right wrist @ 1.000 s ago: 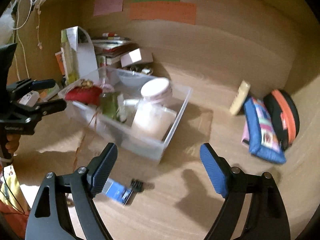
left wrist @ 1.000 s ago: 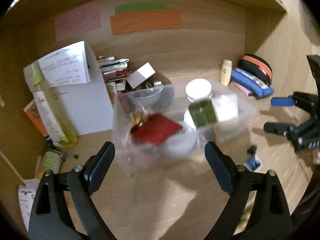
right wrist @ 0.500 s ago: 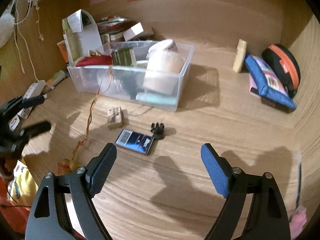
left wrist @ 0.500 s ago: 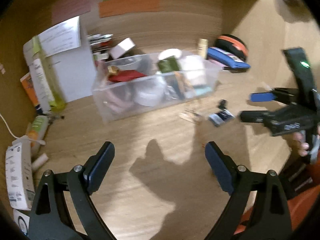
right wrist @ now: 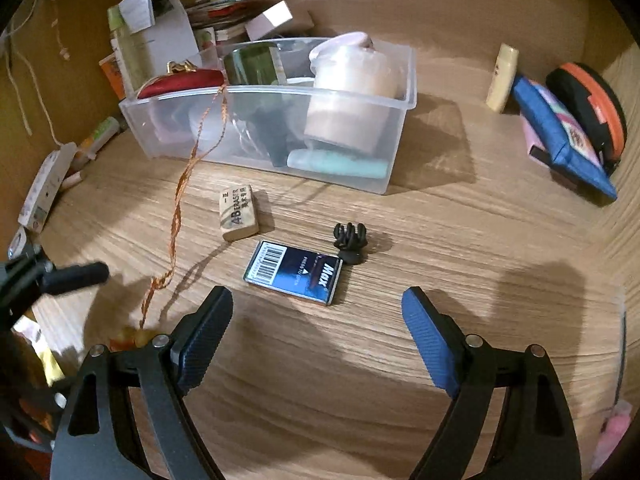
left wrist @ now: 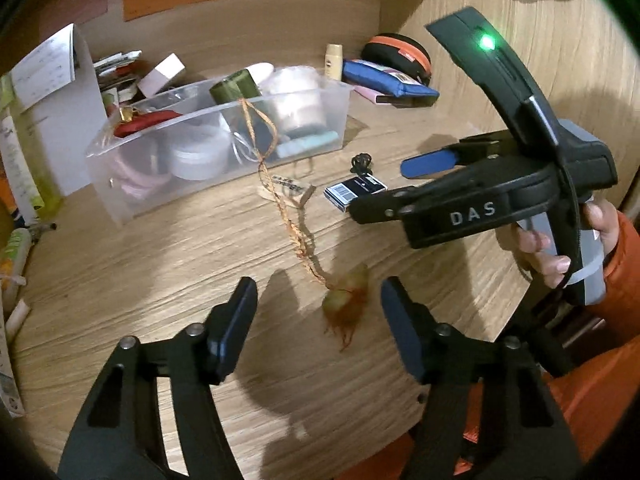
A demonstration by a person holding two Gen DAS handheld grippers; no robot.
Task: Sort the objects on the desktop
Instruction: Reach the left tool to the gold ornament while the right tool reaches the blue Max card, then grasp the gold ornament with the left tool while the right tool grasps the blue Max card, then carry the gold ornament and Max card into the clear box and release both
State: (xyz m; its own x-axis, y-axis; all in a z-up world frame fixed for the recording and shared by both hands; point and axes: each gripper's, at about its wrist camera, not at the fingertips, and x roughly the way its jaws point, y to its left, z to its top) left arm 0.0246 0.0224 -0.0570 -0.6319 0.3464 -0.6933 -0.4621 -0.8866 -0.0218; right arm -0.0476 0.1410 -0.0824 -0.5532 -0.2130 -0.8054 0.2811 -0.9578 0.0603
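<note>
Right gripper (right wrist: 316,336) gapes wide, empty; blue staple box (right wrist: 294,273) lies just ahead between its fingers, black clip (right wrist: 350,240) and eraser (right wrist: 238,212) beyond. Left gripper (left wrist: 318,314) likewise wide and empty, tasselled cord (left wrist: 346,300) between its tips, trailing from the clear bin (right wrist: 396,152). Only the left view shows the hand (left wrist: 560,248) gripping the right tool.

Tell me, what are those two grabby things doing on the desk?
Someone is sorting desk clutter. Both are open and holding nothing. The left gripper hovers over the tassel of an orange cord that trails from the clear bin. The right gripper hovers near the blue box, with an eraser and black clip close by.
</note>
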